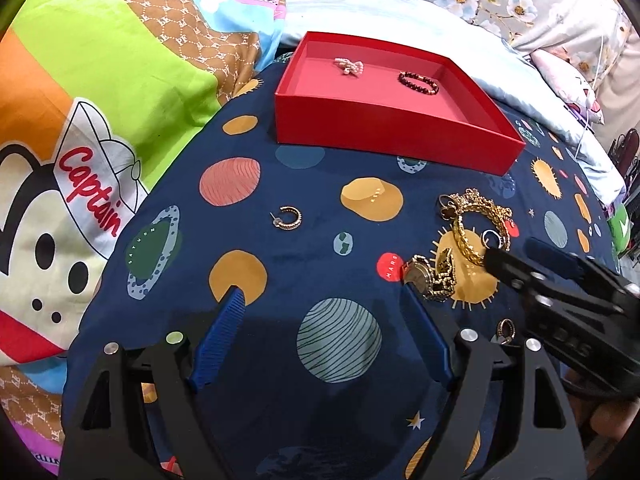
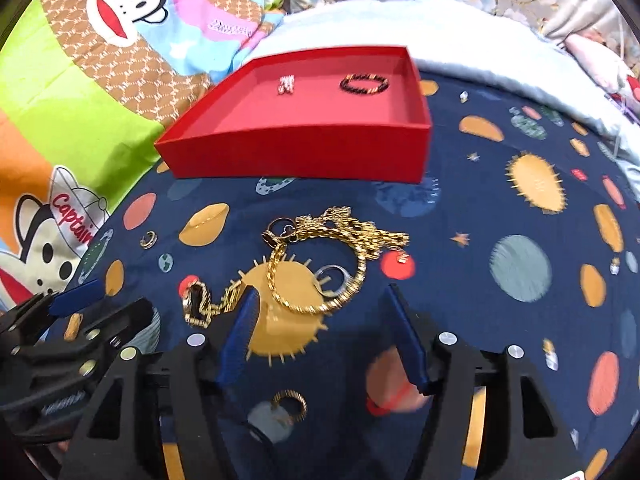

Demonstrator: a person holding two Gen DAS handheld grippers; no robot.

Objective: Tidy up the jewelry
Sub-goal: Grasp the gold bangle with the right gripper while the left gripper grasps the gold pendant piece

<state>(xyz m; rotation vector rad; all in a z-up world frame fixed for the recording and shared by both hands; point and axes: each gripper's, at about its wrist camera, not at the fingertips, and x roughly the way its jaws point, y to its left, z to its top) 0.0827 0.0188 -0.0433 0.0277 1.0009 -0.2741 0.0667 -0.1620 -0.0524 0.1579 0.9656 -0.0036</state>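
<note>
A: Which step am I in now?

B: I judge it is the picking step. Two pieces lie already in the red box (image 2: 296, 152): a dark bead bracelet (image 2: 364, 83) and a small pink piece (image 2: 286, 85). The rest is on the planet-pattern cloth (image 2: 500, 208).

A: And my tools?

B: My right gripper (image 2: 320, 334) stands open, with nothing between the blue pads. The gold chain (image 2: 320, 280) lies just in front of it, tangled with a silver ring (image 2: 331, 278) and some small rings. My left gripper (image 1: 324, 324) is also wide open and empty, over bare cloth. The watch (image 1: 426, 278) is just beside its right finger, and a gold hoop earring (image 1: 289, 219) lies further away, alone.

A: What does the next move ask?

B: I think to lower the right gripper over one strand of the chain and close there. The tangle may drag the silver ring along, so I must lift slowly, then carry it to the box.
</note>
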